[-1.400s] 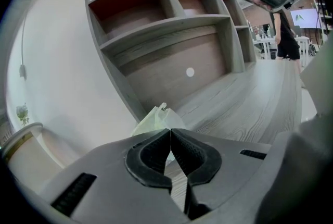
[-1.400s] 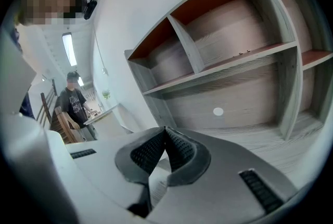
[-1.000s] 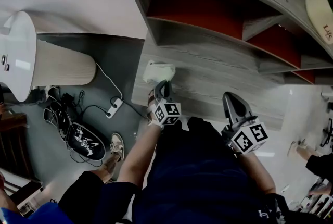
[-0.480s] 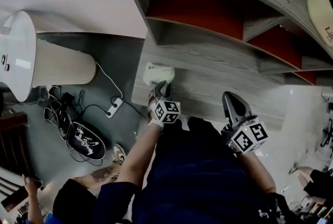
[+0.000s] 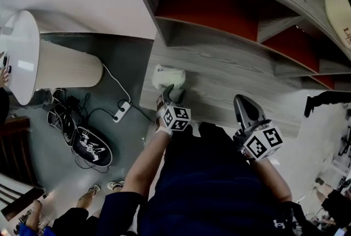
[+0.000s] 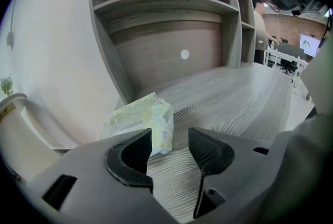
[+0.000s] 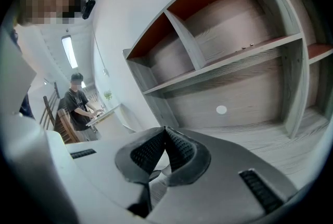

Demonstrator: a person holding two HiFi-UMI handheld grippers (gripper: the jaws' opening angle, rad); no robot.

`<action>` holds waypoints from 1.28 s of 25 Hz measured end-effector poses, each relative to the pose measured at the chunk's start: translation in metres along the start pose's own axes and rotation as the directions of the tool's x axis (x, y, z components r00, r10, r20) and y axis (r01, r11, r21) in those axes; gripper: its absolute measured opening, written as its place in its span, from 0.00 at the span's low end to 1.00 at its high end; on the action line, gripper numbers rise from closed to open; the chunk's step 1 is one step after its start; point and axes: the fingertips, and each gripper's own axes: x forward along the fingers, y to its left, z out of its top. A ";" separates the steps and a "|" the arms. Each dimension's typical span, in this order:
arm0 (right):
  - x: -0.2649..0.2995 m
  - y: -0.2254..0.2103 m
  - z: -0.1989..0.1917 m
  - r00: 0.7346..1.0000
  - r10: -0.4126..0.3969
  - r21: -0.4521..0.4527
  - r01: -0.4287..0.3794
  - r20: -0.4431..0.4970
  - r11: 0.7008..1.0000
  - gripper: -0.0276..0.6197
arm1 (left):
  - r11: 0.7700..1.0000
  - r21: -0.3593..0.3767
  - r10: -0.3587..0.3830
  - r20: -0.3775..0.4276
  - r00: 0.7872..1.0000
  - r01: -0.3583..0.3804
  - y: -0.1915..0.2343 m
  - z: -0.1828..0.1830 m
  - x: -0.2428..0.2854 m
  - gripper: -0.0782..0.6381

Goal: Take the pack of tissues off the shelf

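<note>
The pack of tissues (image 5: pixel 168 77), pale yellow-white in crinkled plastic, lies on the grey wood surface (image 5: pixel 230 86) under the shelf compartments, near its left end. My left gripper (image 5: pixel 173 90) sits right behind it, jaws opening; in the left gripper view the pack (image 6: pixel 141 117) lies just ahead of the left fingertip (image 6: pixel 139 145), and neither pad presses on it. My left gripper (image 6: pixel 170 137) holds nothing. My right gripper (image 5: pixel 244 104) hovers over the front edge farther right, and my right gripper (image 7: pixel 165 133) is shut on nothing.
Shelf compartments with red backs (image 5: pixel 208 10) rise behind the surface. A cream sign with flowers (image 5: pixel 340 15) stands at top right. Left of the unit are a white round table (image 5: pixel 24 59), a power strip with cables (image 5: pixel 119 114), and bystanders' feet (image 5: pixel 112 185).
The left jaws have gone from shut on the tissue pack to wide apart, leaving the pack lying on the wood. Both grippers have barely shifted. Bystanders at lower left have moved.
</note>
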 end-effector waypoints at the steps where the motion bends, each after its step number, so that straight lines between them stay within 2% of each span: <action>1: 0.000 0.000 0.000 1.000 0.002 0.000 -0.002 -0.001 1.000 0.05 | 1.000 -0.004 0.001 0.005 1.000 -0.001 0.000 0.001 -0.002 0.43; 9: 0.002 0.004 0.002 1.000 0.024 -0.003 -0.024 0.003 1.000 0.05 | 0.998 -0.061 0.034 0.090 0.995 -0.029 0.014 0.029 -0.031 0.43; 16: 0.002 0.006 0.008 0.999 0.040 -0.002 -0.040 0.020 0.999 0.05 | 0.990 -0.133 0.078 0.205 0.976 -0.051 0.032 0.074 -0.075 0.43; 20: 0.004 0.006 0.014 0.998 0.050 -0.008 -0.050 0.043 0.999 0.05 | 0.985 -0.162 0.097 0.280 0.955 -0.053 0.044 0.106 -0.101 0.43; 25: 0.003 0.008 0.024 0.995 0.060 -0.016 -0.059 0.074 0.998 0.05 | 0.980 -0.197 0.089 0.371 0.925 -0.015 0.049 0.145 -0.139 0.43; 32: -0.001 0.010 0.047 0.989 0.068 -0.055 -0.062 0.129 0.997 0.05 | 0.978 -0.204 0.070 0.494 0.867 0.038 0.049 0.201 -0.189 0.38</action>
